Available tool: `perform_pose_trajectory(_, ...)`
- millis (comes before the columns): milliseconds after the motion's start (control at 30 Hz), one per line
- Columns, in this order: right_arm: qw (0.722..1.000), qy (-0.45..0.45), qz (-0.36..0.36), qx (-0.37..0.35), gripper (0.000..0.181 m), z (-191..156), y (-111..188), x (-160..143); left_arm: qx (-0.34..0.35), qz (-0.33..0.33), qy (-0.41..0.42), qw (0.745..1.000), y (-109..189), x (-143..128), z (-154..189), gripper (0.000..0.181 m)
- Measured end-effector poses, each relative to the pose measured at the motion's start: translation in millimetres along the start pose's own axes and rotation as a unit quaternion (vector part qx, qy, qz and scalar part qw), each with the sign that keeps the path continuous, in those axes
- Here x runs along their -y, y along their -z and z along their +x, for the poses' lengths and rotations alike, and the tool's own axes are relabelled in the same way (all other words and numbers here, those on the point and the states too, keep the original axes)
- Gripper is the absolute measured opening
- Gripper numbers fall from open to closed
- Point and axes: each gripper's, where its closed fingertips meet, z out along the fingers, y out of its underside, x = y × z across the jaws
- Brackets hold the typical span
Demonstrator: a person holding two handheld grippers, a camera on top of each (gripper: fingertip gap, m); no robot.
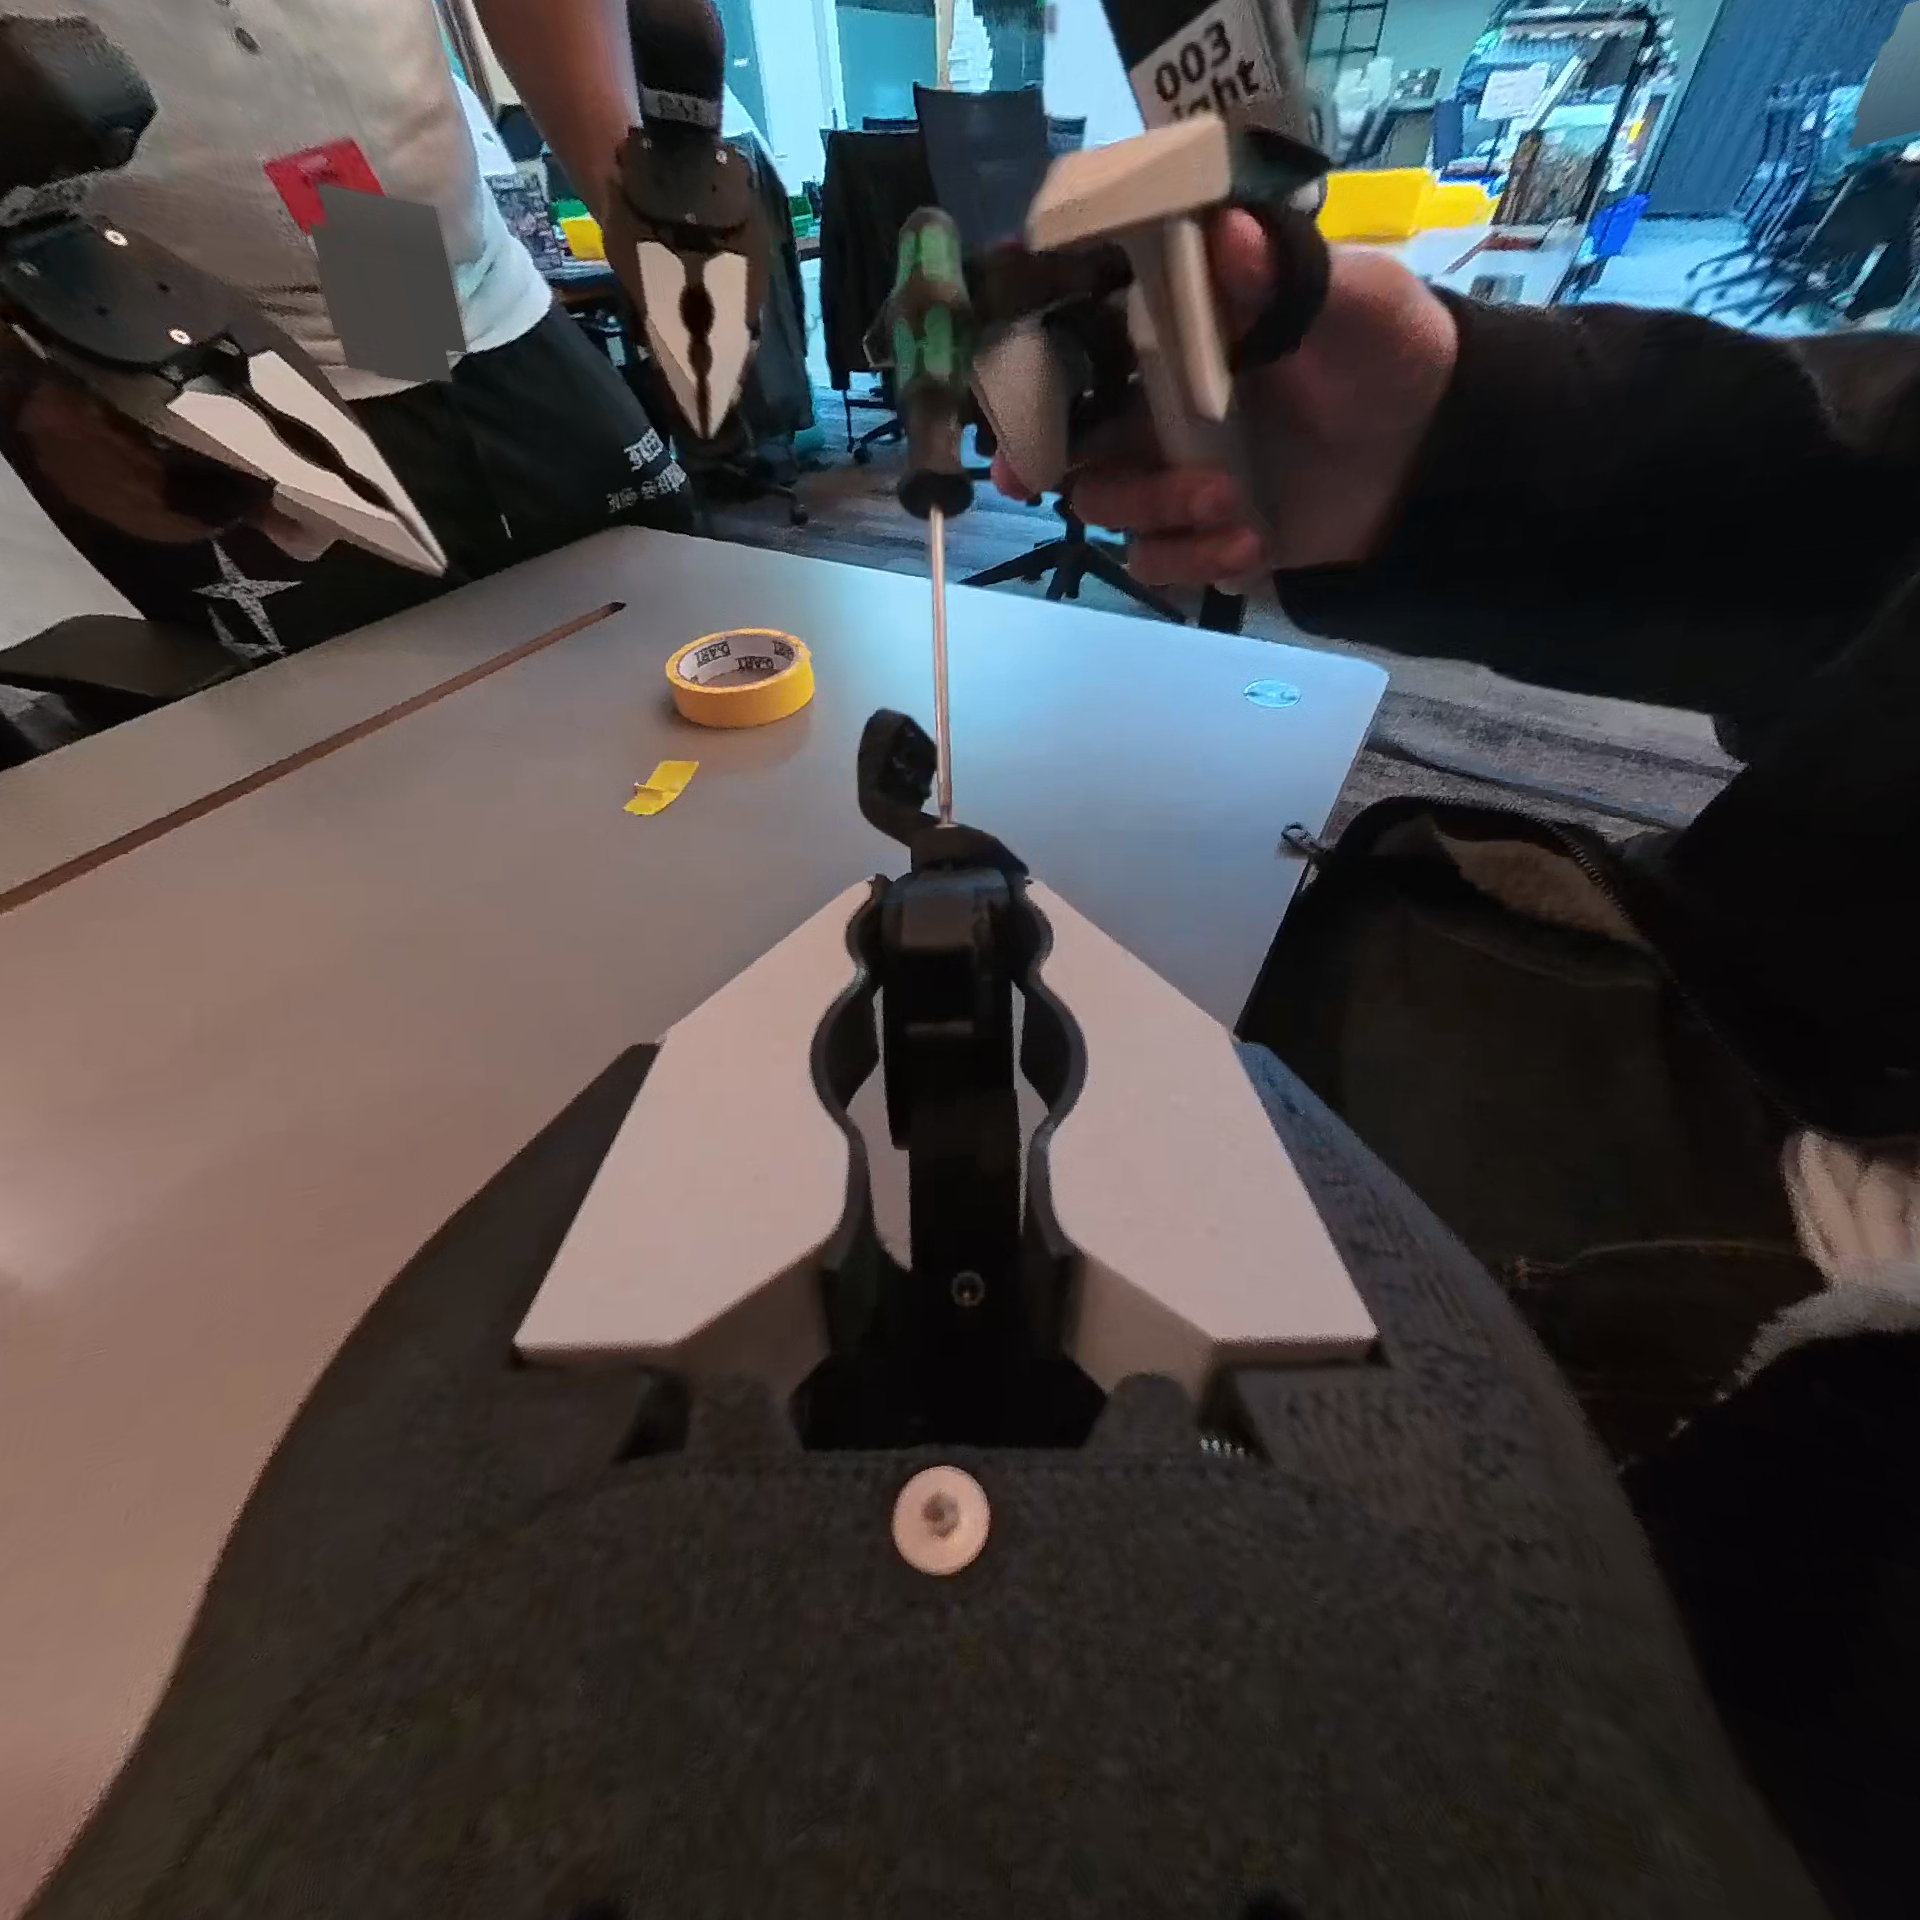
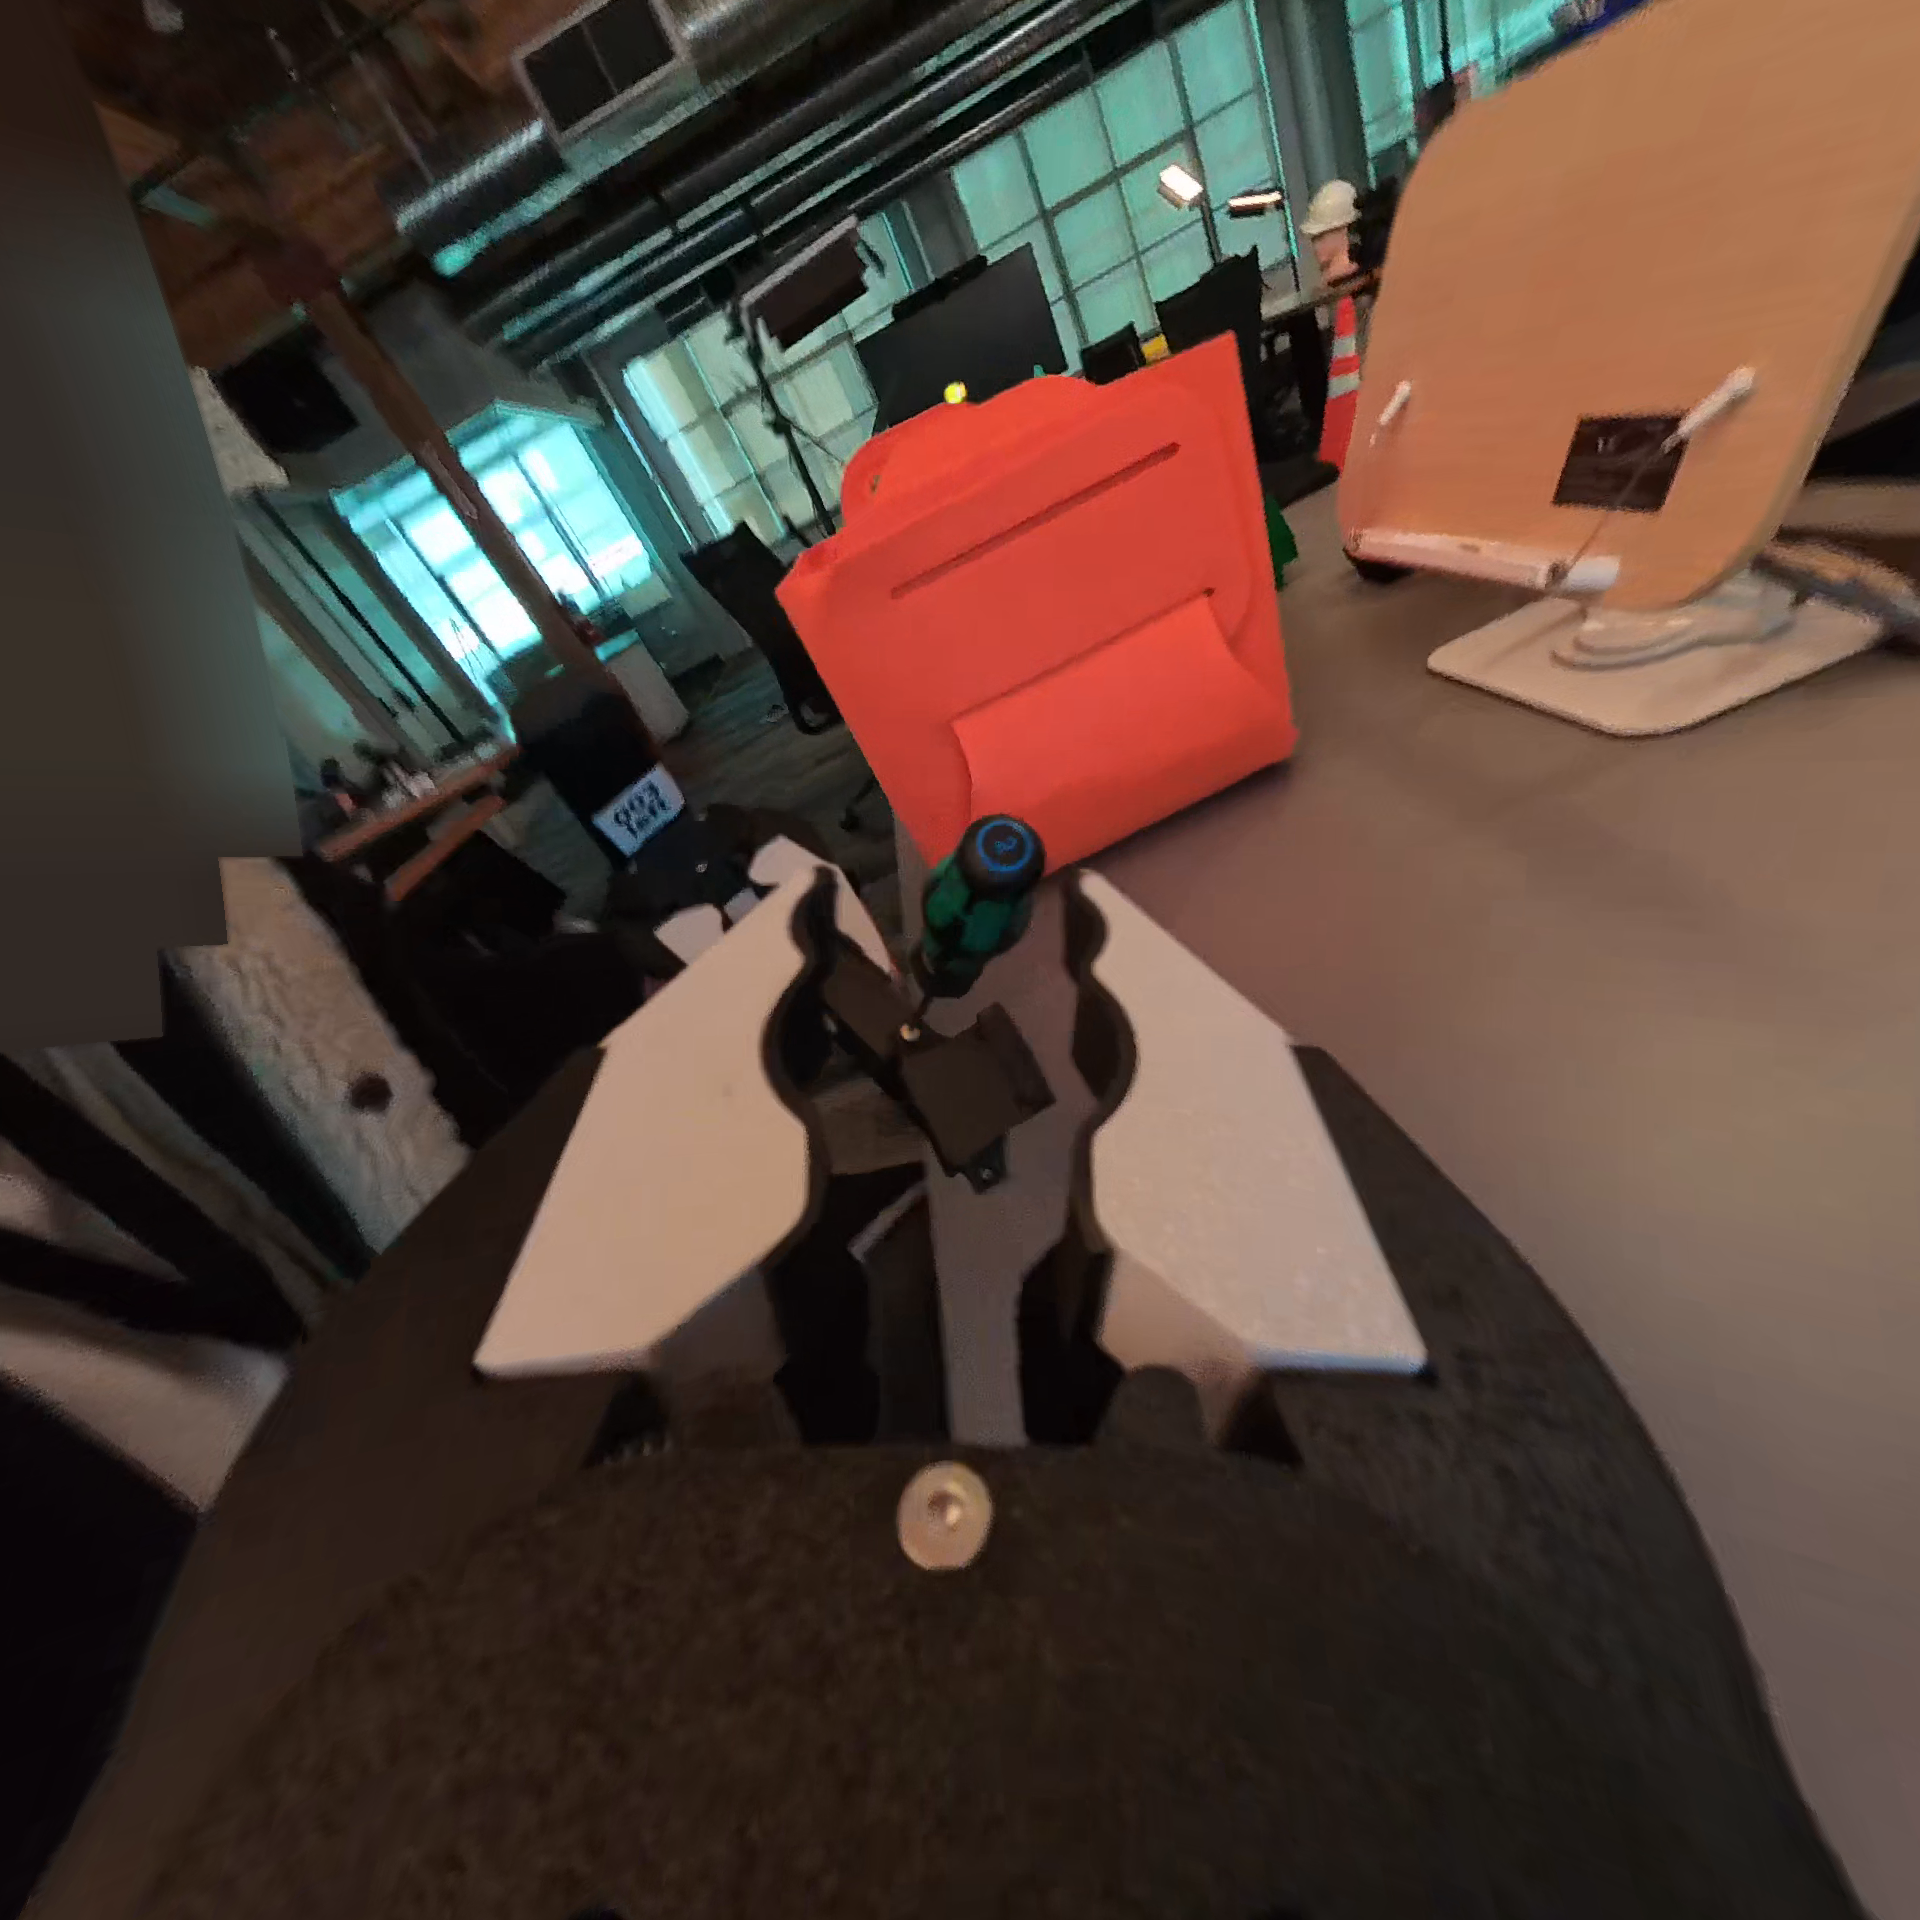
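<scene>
My left gripper [image 1: 948, 889] is shut on a black plastic part [image 1: 940, 997] and holds it above the grey table [image 1: 364, 935]. The part's hooked end [image 1: 894, 764] sticks out past the fingertips. My right gripper [image 2: 951, 896] is shut on a screwdriver with a green and black handle [image 2: 982, 909]. The right gripper also shows in the left wrist view [image 1: 997, 395], held by a hand at the upper right. The screwdriver's thin shaft [image 1: 940, 665] points straight down, with its tip on the top of the black part [image 2: 940, 1081].
A yellow tape roll [image 1: 740, 675] and a yellow tape scrap [image 1: 662, 787] lie on the table. Another person holds two more grippers [image 1: 312, 457] at the far left. A dark bag [image 1: 1455, 1039] sits at the table's right edge. An orange box [image 2: 1060, 623] and a wood-backed stand [image 2: 1610, 364] are on the table. The gap from one gripper's tips to the other's is roughly 15 cm.
</scene>
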Motion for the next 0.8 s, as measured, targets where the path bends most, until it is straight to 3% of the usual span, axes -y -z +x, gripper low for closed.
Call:
perform_pose_trajectory(67, 0.993, 0.104, -0.056, -0.018, 0.055, 1, 10, -4, -0.011, 0.008, 0.002, 1.000, 1, 3, 3, 0.022)
perform_pose_trajectory(167, 0.938, 0.300, -0.171, -0.025, 0.057, -2, 34, 13, -0.027, 0.001, -0.010, 1.000, 0, 2, 10, 0.022)
perform_pose_trajectory(233, 0.882, 0.400, -0.249, 0.008, 0.052, -15, 37, 19, -0.027, -0.013, -0.029, 0.999, -2, 0, 14, 0.022)
perform_pose_trajectory(333, 0.775, 0.498, -0.388, 0.029, 0.045, -14, 41, -2, -0.028, -0.033, -0.052, 0.998, -5, -3, 19, 0.022)
perform_pose_trajectory(400, 0.722, 0.545, -0.423, 0.053, 0.054, -12, 40, -20, -0.029, -0.045, -0.065, 0.996, -7, -6, 21, 0.022)
perform_pose_trajectory(467, 0.686, 0.583, -0.430, 0.066, 0.054, -8, 38, -31, -0.033, -0.051, -0.070, 0.996, -7, -7, 23, 0.022)
perform_pose_trajectory(600, 0.686, 0.590, -0.414, 0.099, 0.043, -6, 37, -40, -0.045, -0.048, -0.067, 0.996, -8, -8, 26, 0.022)
perform_pose_trajectory(733, 0.720, 0.555, -0.399, 0.122, 0.021, -9, 33, -39, -0.054, -0.043, -0.064, 0.996, -8, -8, 28, 0.022)
perform_pose_trajectory(800, 0.721, 0.547, -0.406, 0.126, 0.021, -7, 34, -43, -0.053, -0.049, -0.064, 0.995, -9, -10, 27, 0.022)
